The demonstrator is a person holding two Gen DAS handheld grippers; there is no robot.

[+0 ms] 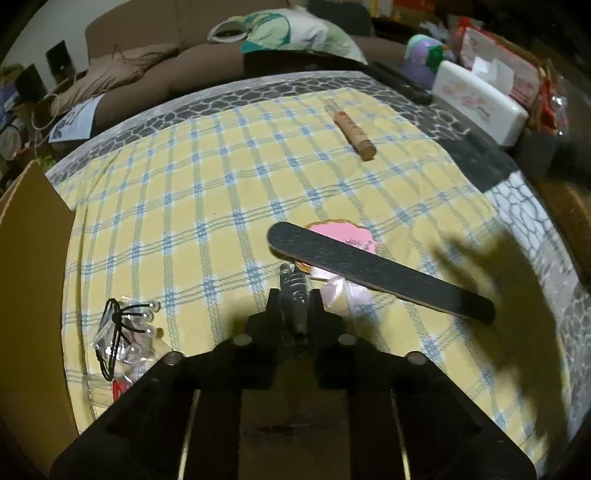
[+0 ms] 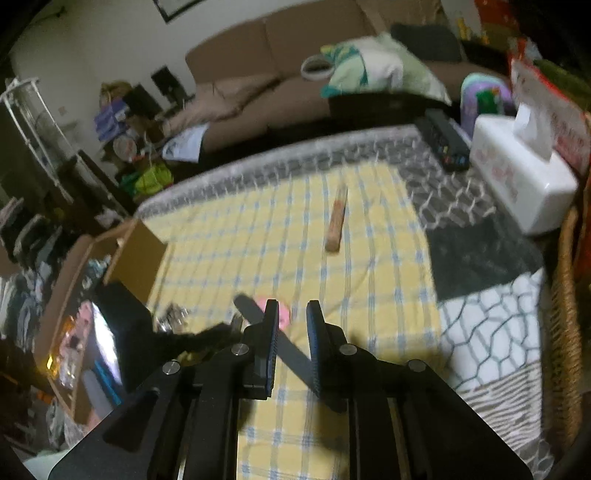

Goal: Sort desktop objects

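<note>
Nail file point(image 1: 380, 271): near front edge of tabletop, lying over pink badge point(image 1: 347, 240); light, stiff, thin, best pinched across its flat width. Right tool point(image 2: 291, 314): closed on the file's end. Left tool point(image 1: 293, 299): closed on a small grey metal clip point(image 1: 293, 295). Brown tube point(image 1: 352, 131): far side

I see a brown sofa point(image 2: 280, 40) behind the table, a patterned cushion point(image 1: 295, 29) on it, and a white tissue box point(image 2: 517, 177) far right.
</note>
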